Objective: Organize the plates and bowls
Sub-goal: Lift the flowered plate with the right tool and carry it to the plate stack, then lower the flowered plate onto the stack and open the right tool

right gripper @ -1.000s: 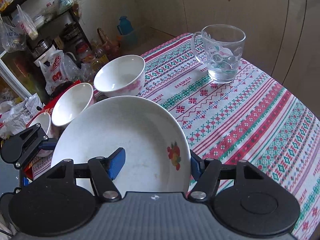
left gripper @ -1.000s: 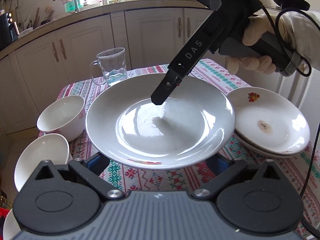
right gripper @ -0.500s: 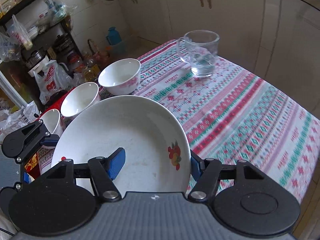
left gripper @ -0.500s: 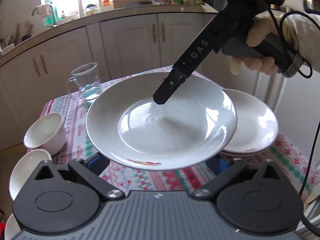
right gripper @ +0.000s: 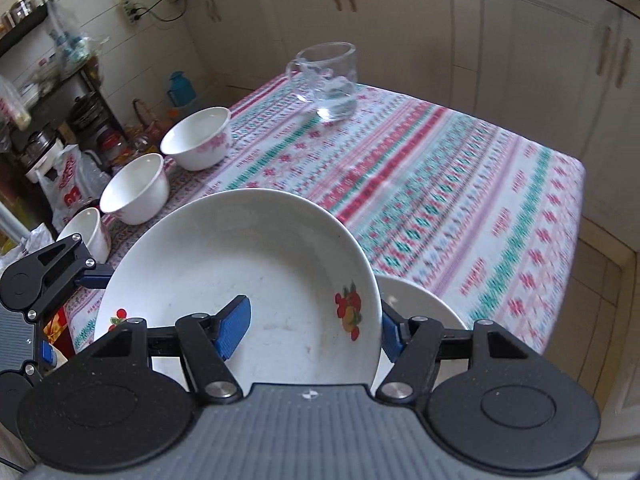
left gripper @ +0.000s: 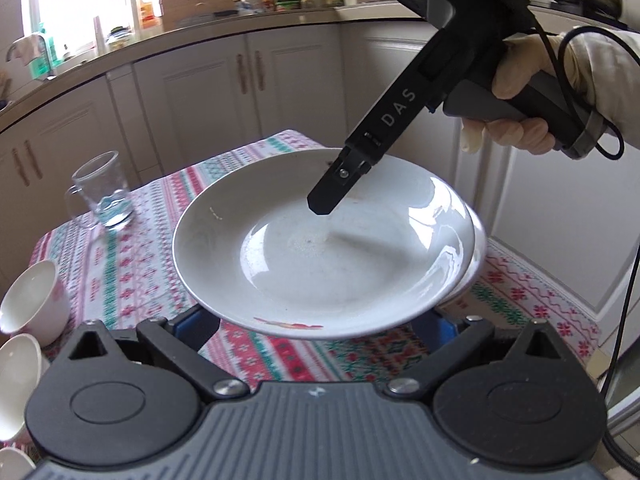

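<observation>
Plate (left gripper: 320,256) is hanging in the air over the stack (left gripper: 478,256) at the table's (right gripper: 460,184) near right corner, and I'm carrying it with both tools. I'm gripping its rim with the right gripper (right gripper: 310,330) — one blue pad (right gripper: 234,326) inside the well, the other under the outer edge, jaws clenched on the china. The left gripper (left gripper: 316,330) sits spread wide under the near rim; I judge it's cradling rather than pinching, though the plate hides the pads.

To do this well, I'm aiming to centre the plate over the stack before lowering, since only a sliver of the stack shows past the far right edge. I'm keeping it level, because a one-sided rim grip lets it tip. I'm planning to lower slowly until china meets china, then release the right jaws first and slide out sideways. Bowls (right gripper: 200,138) and the mug (right gripper: 330,80) are well apart — no worry there
</observation>
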`<state>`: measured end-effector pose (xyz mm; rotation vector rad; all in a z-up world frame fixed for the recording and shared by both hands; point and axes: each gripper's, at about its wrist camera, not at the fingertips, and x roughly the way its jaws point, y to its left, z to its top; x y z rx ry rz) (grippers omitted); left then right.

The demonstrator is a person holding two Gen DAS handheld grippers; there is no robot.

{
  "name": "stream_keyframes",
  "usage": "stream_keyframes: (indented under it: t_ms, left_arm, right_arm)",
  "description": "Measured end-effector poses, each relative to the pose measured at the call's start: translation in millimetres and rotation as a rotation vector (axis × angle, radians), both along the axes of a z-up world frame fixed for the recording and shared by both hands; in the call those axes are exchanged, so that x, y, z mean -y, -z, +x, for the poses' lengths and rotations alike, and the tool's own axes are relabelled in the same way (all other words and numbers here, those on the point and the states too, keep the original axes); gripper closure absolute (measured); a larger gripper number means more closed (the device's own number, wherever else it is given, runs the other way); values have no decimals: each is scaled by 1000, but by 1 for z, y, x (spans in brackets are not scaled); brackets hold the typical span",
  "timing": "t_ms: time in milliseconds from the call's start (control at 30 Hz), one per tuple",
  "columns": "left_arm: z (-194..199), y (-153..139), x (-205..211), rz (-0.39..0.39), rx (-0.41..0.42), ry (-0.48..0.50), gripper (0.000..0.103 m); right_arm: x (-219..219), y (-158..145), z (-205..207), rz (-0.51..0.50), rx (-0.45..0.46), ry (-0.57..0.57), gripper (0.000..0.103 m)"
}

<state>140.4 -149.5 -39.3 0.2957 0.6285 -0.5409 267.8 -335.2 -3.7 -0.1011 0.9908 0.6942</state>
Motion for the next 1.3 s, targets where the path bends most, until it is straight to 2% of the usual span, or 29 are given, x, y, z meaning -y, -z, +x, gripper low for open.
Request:
stream_keyframes:
  t_ms: [333,833,1300]
  left_arm:
    - [3,8,15,11,-17,51,2]
    - [9,15,22,41,-8,62,2]
    - [12,21,26,54,-8,88,2]
  right_arm:
    - [27,15,-10,6,-22,76,31]
    - [41,35,-10,14,-57,110,31]
    - [48,40,-15,-6,-69,131,28]
